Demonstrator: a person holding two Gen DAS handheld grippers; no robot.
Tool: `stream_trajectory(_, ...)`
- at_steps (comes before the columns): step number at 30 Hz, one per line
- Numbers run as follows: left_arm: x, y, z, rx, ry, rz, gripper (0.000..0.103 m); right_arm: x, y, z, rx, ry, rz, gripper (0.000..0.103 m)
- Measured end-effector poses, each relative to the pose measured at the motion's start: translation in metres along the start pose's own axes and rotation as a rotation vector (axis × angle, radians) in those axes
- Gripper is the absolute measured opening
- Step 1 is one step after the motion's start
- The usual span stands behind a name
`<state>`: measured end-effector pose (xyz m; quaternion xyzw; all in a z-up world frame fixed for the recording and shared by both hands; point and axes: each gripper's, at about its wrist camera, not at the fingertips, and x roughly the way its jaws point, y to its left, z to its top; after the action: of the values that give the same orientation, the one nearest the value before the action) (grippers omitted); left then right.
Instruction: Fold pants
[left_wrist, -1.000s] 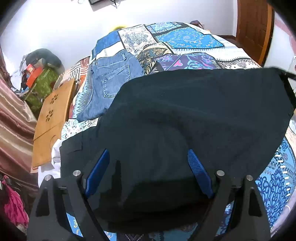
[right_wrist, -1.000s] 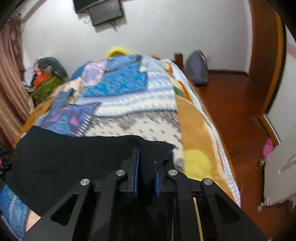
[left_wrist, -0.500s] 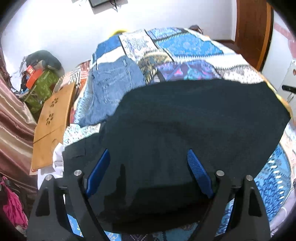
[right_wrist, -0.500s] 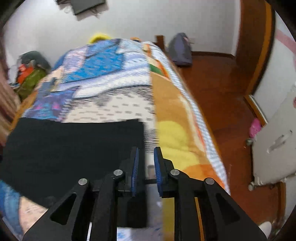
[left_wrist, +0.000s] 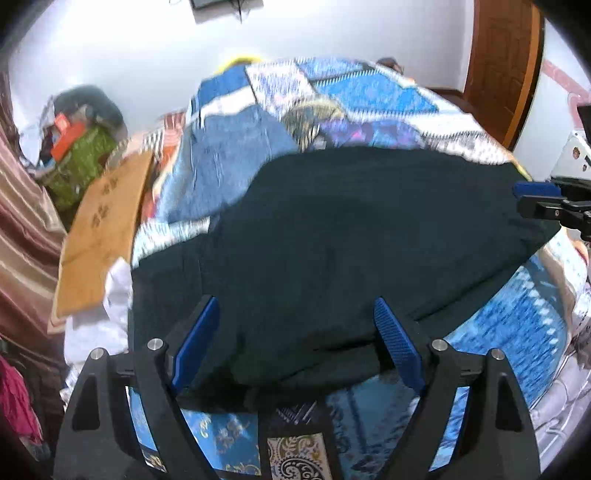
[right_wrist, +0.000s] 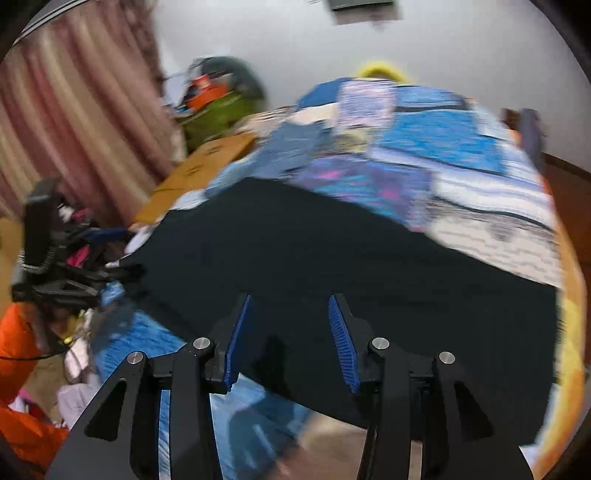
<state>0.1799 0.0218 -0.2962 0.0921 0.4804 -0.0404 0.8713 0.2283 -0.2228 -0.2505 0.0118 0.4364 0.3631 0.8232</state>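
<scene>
Black pants spread flat across patterned bed quilt, folded edge toward cameras. Left tool jaws wide apart, gripping nothing, over near hem. Right tool jaws apart, empty, above pants. Blue jeans behind.

Black pants lay flat across the patchwork bed, folded over into a broad dark slab (plain fabric, no visible print). The near edge showed doubled layers, one hem set slightly back from the other. The far edge ran straight across the quilt; both views were motion-blurred.
</scene>
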Motion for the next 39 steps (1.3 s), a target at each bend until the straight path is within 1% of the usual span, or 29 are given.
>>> stream_trajectory(1,0.006,0.002,-0.004,-0.010,0.021,-0.038,0.087,0.012,0.006,0.001,-0.006,0.021,0.011,0.039)
stream_trajectory(4,0.010,0.007,-0.010,-0.033,0.034,-0.084,0.087,0.041,0.019,-0.002,-0.019,0.097,0.012,0.040)
stream_trajectory(5,0.010,0.008,-0.012,-0.040,0.044,-0.101,0.087,0.043,0.022,-0.005,-0.037,0.092,-0.007,0.043)
stream_trajectory(6,0.010,0.010,-0.015,-0.051,0.057,-0.127,0.087,0.042,0.025,-0.007,-0.056,0.088,-0.020,0.043)
stream_trajectory(8,0.011,0.013,-0.022,-0.072,0.075,-0.154,0.087,0.037,0.022,-0.011,-0.047,0.101,-0.014,0.043)
stream_trajectory(10,0.008,0.013,-0.031,-0.085,0.064,-0.159,0.087,0.028,0.017,-0.017,-0.009,0.107,0.007,0.043)
stream_trajectory(13,0.002,0.011,-0.036,-0.087,0.048,-0.144,0.086,0.018,0.020,-0.023,-0.016,0.101,-0.007,0.041)
stream_trajectory(14,-0.001,0.010,-0.035,-0.081,0.041,-0.133,0.085,0.015,0.020,-0.024,-0.016,0.100,-0.016,0.040)
stream_trajectory(17,-0.016,0.005,-0.028,-0.027,0.010,-0.078,0.082,-0.001,0.017,-0.027,0.012,0.083,-0.052,0.040)
stream_trajectory(19,-0.032,0.003,-0.017,-0.002,-0.041,-0.049,0.082,-0.018,0.004,-0.031,0.060,0.052,-0.076,0.040)
stream_trajectory(22,-0.044,0.001,0.005,-0.005,-0.083,-0.059,0.082,-0.047,-0.024,-0.041,0.153,-0.007,-0.144,0.045)
stream_trajectory(24,-0.045,-0.005,0.022,0.009,-0.106,-0.049,0.082,-0.065,-0.044,-0.051,0.226,-0.046,-0.190,0.051)
stream_trajectory(27,-0.037,-0.020,0.047,0.042,-0.123,-0.034,0.082,-0.086,-0.072,-0.070,0.327,-0.084,-0.283,0.054)
stream_trajectory(30,-0.018,-0.040,0.068,0.063,-0.096,-0.070,0.082,-0.099,-0.099,-0.097,0.460,-0.104,-0.329,0.057)
stream_trajectory(32,-0.005,-0.056,0.077,0.086,-0.081,-0.088,0.082,-0.104,-0.109,-0.110,0.523,-0.105,-0.349,0.057)
stream_trajectory(36,0.021,-0.096,0.087,0.146,-0.039,-0.140,0.082,-0.103,-0.126,-0.133,0.630,-0.113,-0.347,0.057)
stream_trajectory(37,0.023,-0.103,0.087,0.155,-0.033,-0.147,0.081,-0.104,-0.129,-0.137,0.647,-0.115,-0.342,0.057)
stream_trajectory(39,0.033,-0.121,0.088,0.189,-0.013,-0.160,0.071,-0.103,-0.136,-0.146,0.686,-0.128,-0.330,0.057)
